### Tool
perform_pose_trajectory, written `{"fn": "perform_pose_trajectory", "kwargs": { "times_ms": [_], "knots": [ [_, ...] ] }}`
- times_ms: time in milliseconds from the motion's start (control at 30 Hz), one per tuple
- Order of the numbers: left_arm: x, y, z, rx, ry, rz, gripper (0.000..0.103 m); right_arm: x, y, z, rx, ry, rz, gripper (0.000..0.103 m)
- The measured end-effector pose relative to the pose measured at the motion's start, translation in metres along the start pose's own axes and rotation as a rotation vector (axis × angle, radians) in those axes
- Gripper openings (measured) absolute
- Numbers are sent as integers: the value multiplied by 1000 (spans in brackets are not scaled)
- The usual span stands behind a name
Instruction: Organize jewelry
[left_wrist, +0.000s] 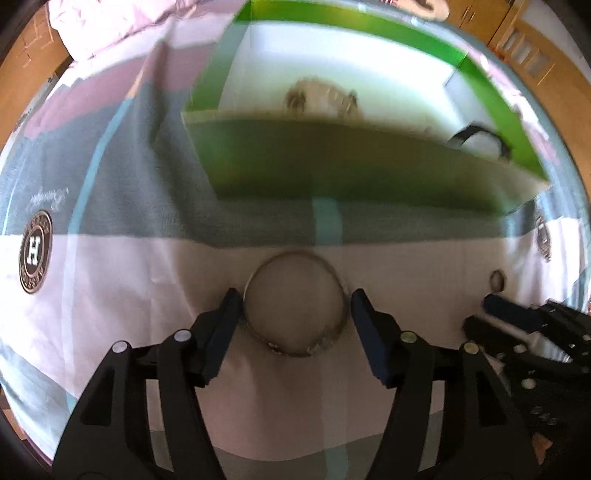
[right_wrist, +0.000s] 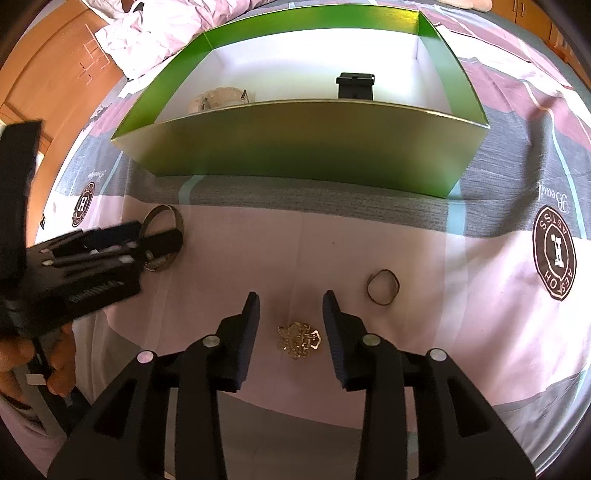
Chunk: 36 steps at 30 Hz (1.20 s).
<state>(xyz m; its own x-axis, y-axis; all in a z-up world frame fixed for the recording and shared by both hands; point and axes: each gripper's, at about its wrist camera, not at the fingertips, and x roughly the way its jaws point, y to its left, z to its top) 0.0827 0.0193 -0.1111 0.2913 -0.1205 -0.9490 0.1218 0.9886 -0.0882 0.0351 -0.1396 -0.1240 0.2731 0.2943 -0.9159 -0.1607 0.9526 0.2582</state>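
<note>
Straddling the bangle (left_wrist: 295, 302) — left gripper (left_wrist: 295, 299) wide; right gripper (right_wrist: 291, 310) parted over brooch (right_wrist: 299, 340).

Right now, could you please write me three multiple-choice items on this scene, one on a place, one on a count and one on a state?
1. Where does the gold brooch lie?
A. in the box
B. on the sheet between the right gripper's fingers
C. inside the bangle

2. How many items show inside the green box?
A. none
B. two
C. five

3. The left gripper is:
A. open around the bangle
B. shut on a ring
C. inside the box

Answers: 1 B, it sits between the open fingers; 2 B, a pale piece and a black one; 3 A, one finger stands clear of the bangle.
</note>
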Motion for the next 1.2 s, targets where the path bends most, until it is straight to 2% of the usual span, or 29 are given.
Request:
{"fn": "perform_pose_trajectory", "kwargs": {
  "times_ms": [133,300,367,400,433,600,667,733,833,1200],
  "knots": [
    [2,-10,0,36,-15,41,62,0,1,0,-6,2,-1,36],
    [2,-13,0,18,-21,47,60,4,3,-1,-18,18,-16,37],
    [1,-12,0,8,-25,48,60,5,6,-2,-37,23,-22,43],
    [0,-11,1,6,-28,51,60,5,9,-2,-50,25,-29,49],
    [-1,-8,3,6,-30,52,60,5,11,-4,-68,26,-43,53],
    [-15,2,1,-4,-56,61,60,11,30,-12,-188,14,-155,54],
    [-20,1,1,0,-79,68,60,10,32,-13,-192,10,-151,51],
    [-25,0,1,9,-98,70,60,8,30,-13,-181,7,-140,33],
    [-28,-4,0,22,-113,72,60,3,23,-10,-153,-2,-114,20],
    [-30,-7,-3,39,-122,94,60,-24,13,-4,-104,-122,-64,20]
  ]
}}
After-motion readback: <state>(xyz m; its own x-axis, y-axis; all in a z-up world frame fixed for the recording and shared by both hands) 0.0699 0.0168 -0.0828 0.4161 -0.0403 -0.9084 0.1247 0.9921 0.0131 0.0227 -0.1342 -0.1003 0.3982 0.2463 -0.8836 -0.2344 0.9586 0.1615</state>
